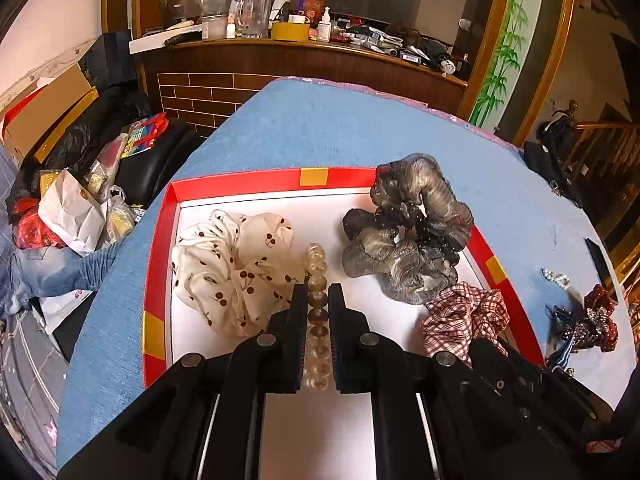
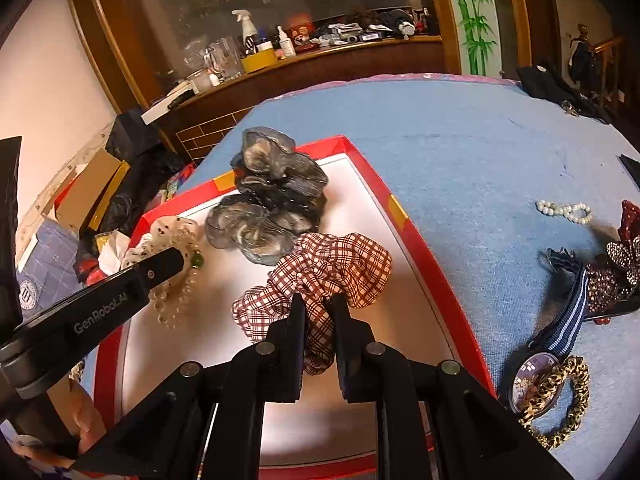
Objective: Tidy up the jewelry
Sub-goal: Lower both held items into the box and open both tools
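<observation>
A red-rimmed white tray (image 1: 256,180) (image 2: 404,216) lies on the blue table. My left gripper (image 1: 318,292) is shut on a clear bead bracelet (image 1: 318,280) over the tray; the bracelet also shows in the right wrist view (image 2: 180,288), with the left gripper (image 2: 176,258) on it. My right gripper (image 2: 320,300) is shut on a red plaid scrunchie (image 2: 332,268) (image 1: 464,316) in the tray. A cherry-print scrunchie (image 1: 236,268) and a grey scrunchie (image 1: 408,232) (image 2: 272,204) lie in the tray.
On the blue cloth right of the tray lie a pearl bracelet (image 2: 566,210) (image 1: 556,278), a rhinestone bow clip (image 2: 612,276) (image 1: 592,322), a striped-strap watch (image 2: 540,368) and a leopard scrunchie (image 2: 568,400). A cluttered wooden counter (image 1: 304,52) stands behind the table.
</observation>
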Tool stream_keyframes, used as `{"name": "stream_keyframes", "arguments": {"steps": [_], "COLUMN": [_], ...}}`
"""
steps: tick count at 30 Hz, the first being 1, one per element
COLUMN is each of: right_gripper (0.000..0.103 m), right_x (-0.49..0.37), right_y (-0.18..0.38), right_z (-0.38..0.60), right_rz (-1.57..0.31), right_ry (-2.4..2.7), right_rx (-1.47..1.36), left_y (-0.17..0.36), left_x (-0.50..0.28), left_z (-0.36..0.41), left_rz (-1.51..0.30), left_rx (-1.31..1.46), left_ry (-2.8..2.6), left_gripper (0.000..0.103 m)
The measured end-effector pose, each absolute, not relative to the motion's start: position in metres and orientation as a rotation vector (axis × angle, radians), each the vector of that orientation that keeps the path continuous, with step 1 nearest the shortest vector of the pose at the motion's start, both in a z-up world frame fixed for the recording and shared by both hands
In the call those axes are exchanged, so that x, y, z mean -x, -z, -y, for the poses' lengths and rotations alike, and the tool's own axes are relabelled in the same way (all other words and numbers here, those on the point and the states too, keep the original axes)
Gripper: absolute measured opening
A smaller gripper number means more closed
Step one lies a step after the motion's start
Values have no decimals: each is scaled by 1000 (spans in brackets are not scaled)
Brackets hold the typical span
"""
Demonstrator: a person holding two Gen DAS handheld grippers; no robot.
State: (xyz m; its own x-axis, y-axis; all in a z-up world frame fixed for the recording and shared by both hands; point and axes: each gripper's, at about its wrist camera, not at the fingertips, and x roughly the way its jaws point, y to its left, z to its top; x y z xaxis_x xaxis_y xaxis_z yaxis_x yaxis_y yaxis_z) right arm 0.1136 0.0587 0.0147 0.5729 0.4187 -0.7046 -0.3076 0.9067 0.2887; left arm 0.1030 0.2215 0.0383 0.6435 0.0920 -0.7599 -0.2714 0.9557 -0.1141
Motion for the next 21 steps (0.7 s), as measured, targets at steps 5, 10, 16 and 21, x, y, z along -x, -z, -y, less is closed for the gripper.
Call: {"name": "stream_keyframes", "arguments": {"steps": [5,10,16,21], "right_gripper": [17,21,34,40], "right_x": [-115,-113,-108,-105], "right_y": [-10,-13,-18,-23], "right_z": [-51,-47,-44,-44], "right_rz": [-872,-857,-833,-818], "right_ry": [-436,-455,-476,-482], "right_rx": [-169,-171,-176,-179], "left_y": [-37,-36,-36,-37], "left_x": [-104,-105,-106,-105], "left_z": [-216,-210,-206,-205], "left_rz": [-850,-844,-841,-832], "left_rx": [206,179,158,147], "left_ry": [-213,-212,-215,-227], "left_gripper": [9,9,10,26]}}
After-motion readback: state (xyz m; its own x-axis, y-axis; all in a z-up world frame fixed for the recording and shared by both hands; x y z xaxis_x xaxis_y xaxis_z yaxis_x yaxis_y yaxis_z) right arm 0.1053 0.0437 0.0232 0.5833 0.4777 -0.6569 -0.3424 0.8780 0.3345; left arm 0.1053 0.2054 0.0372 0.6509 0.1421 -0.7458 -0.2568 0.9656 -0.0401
